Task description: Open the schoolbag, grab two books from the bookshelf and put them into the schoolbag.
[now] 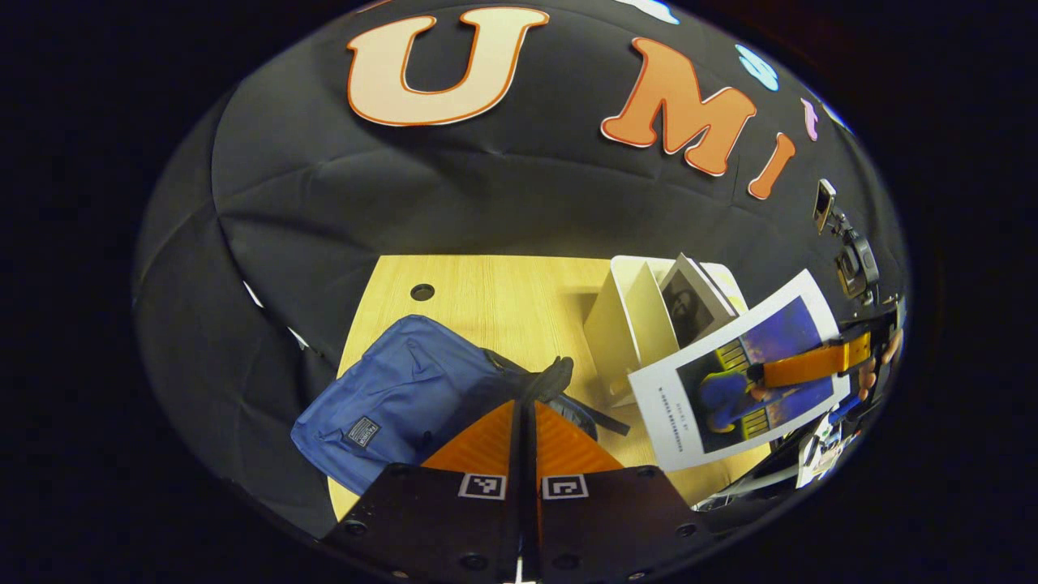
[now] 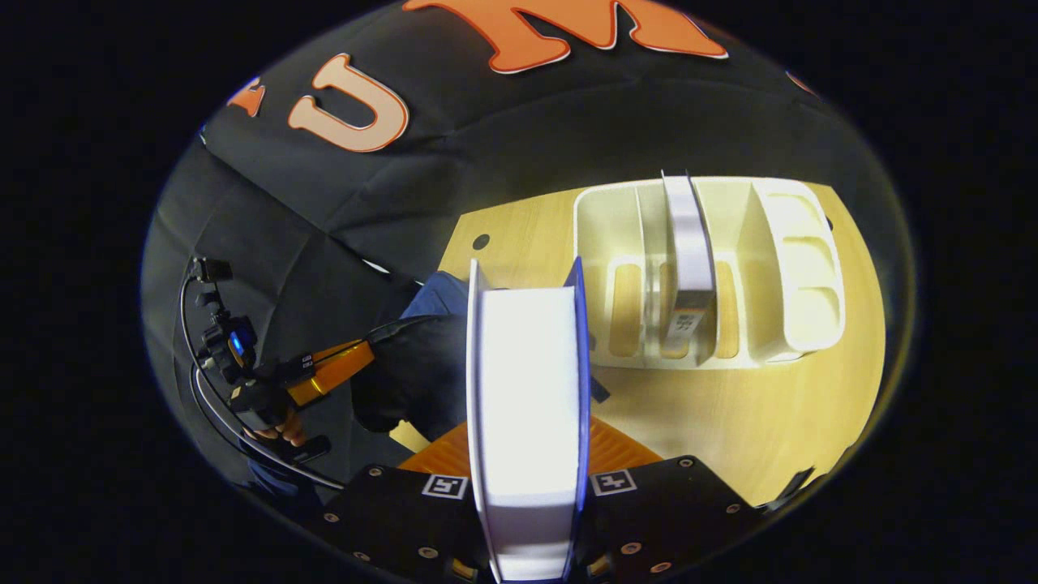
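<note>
Currently the left gripper [image 1: 525, 405] is hovering over the blue schoolbag [image 1: 405, 389], its fingers pressed together on a dark strap or flap at the bag's opening; whether both fingers are truly pinching that fabric cannot be told. The schoolbag is lying on the wooden table [image 1: 486, 292], at its left side in the left gripper view, with a small sewn label [image 1: 362, 431] on its front whose writing is too small to read. That view is also showing the right gripper [image 1: 762, 373] at the right, holding a book [image 1: 730, 381] by its blue-and-white cover above the table, just beside the white bookshelf [image 1: 624, 324]; a line of small print is running along the cover's white margin, but it is not legible. A second book [image 1: 689, 304] is leaning in the bookshelf. The right gripper view is showing the same held book [image 2: 527, 389] edge-on, its white page block standing upright between the right gripper's fingers, which are pinching it from both sides. Beyond it, the bookshelf [image 2: 795, 276] is sitting on the table [image 2: 770, 422], with the second book [image 2: 689, 259] standing in a middle compartment and a small barcode-like sticker at its lower end. At the left, the left gripper [image 2: 365, 353] and a hand [image 2: 272, 418] are visible beside the schoolbag [image 2: 442, 296].
</note>
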Available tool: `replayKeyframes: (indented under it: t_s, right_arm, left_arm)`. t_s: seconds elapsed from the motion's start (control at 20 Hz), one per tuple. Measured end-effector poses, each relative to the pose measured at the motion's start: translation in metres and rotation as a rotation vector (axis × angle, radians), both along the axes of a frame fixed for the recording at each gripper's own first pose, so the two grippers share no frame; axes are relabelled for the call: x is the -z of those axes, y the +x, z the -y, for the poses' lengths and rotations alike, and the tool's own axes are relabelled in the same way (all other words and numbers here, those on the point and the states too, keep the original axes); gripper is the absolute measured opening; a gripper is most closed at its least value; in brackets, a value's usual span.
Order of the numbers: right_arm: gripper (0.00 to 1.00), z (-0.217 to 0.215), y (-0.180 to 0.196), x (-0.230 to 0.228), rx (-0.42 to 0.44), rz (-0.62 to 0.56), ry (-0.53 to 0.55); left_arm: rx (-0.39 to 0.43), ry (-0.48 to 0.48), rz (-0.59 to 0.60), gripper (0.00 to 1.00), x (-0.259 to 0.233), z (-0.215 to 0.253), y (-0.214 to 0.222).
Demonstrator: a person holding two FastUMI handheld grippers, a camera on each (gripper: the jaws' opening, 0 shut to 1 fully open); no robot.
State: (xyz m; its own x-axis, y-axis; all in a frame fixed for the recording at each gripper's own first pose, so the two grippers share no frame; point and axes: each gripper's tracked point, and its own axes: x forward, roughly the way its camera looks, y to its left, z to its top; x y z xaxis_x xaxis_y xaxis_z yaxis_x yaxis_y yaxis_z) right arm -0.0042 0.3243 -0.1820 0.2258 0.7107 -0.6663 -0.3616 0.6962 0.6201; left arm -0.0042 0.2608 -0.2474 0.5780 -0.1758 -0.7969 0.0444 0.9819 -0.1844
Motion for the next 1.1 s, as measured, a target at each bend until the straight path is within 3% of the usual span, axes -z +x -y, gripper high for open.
replayKeyframes:
  t_s: [0.4,0.95,1.1]
  right_arm:
    - [0.40,-0.060,-0.038,0.024,0.102,-0.128,0.205]
    - [0.40,-0.146,-0.053,0.081,0.251,-0.257,0.323]
    - [0.40,-0.174,-0.063,0.091,0.228,-0.274,0.337]
  left_arm:
    - [0.063,0.096,-0.012,0.02,-0.015,-0.005,0.010]
    - [0.107,0.113,-0.019,0.02,-0.027,-0.002,0.020]
    - [0.112,0.103,-0.032,0.02,-0.025,-0.001,0.018]
